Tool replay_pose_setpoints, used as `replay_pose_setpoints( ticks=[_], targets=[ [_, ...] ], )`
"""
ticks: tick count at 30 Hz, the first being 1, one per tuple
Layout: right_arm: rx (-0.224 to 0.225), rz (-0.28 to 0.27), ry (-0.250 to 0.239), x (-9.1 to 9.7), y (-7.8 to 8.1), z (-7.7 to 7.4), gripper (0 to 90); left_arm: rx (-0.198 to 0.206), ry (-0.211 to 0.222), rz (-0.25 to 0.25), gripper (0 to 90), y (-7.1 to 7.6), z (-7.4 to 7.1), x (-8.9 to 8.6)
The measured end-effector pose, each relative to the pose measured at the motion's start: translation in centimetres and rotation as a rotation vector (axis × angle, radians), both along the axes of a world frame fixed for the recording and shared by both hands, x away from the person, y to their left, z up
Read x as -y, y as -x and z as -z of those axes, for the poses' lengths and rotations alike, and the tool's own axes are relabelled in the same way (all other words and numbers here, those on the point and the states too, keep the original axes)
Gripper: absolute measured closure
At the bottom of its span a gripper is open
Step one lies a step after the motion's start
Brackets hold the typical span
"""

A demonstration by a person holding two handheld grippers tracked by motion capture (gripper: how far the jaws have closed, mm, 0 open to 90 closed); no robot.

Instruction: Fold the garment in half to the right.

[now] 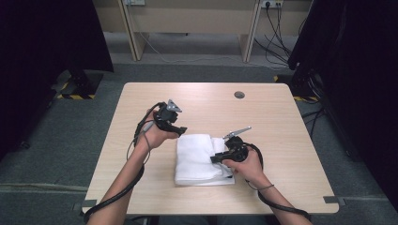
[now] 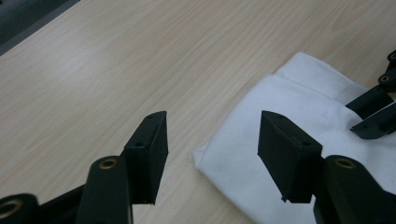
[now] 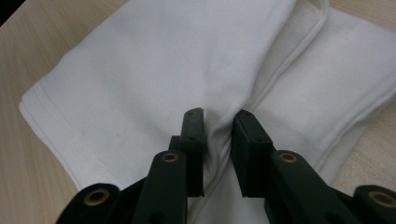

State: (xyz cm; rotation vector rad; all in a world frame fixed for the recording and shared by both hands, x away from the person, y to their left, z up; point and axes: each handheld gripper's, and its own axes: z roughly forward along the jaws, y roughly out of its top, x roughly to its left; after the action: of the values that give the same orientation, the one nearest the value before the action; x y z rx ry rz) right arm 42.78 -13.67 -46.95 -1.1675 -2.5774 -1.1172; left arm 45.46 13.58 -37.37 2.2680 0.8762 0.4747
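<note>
A folded white towel (image 1: 197,157) lies on the wooden table (image 1: 267,126) near its front middle. My right gripper (image 1: 215,159) rests on the towel's right part. In the right gripper view its jaws (image 3: 218,116) pinch a raised fold of the towel (image 3: 163,60) between the pads. My left gripper (image 1: 180,130) hovers at the towel's far left corner. In the left gripper view it (image 2: 212,126) stands open, one jaw over bare wood and the other over the towel's corner (image 2: 289,98), nothing between them. The right gripper's jaws (image 2: 369,116) show there at the right edge.
A round cable hole (image 1: 239,94) sits in the tabletop toward the back. Bare wood surrounds the towel on all sides. Beyond the table stand a light desk (image 1: 187,18) with trailing cables and dark curtains at both sides.
</note>
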Motion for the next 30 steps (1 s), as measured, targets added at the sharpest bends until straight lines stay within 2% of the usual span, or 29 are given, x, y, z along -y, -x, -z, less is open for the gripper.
replay_pose_setpoints(
  ticks=[4, 12, 18, 25, 30],
  targets=[
    [0.014, 0.004, -0.018, 0.3, 0.2, -0.3, 85.2, -0.003, -0.001, 0.001, 42.2, 0.0, 0.1, 0.1],
    [0.064, -0.001, -0.034, 0.7, 0.8, -2.0, 86.2, -0.004, -0.006, 0.009, 42.3, -0.1, 0.1, 0.2],
    [0.100, -0.007, -0.017, 0.9, 1.0, -3.2, 86.6, -0.001, -0.005, 0.004, 42.3, 0.0, -0.1, 0.1],
    [0.117, 0.008, -0.014, 2.0, 1.2, -4.1, 86.6, 0.000, -0.009, 0.005, 42.3, 0.0, -0.2, 0.0],
    [0.098, 0.020, 0.006, 2.9, 1.6, -3.6, 86.4, 0.000, -0.010, 0.007, 42.2, 0.0, -0.2, 0.1]
  ],
)
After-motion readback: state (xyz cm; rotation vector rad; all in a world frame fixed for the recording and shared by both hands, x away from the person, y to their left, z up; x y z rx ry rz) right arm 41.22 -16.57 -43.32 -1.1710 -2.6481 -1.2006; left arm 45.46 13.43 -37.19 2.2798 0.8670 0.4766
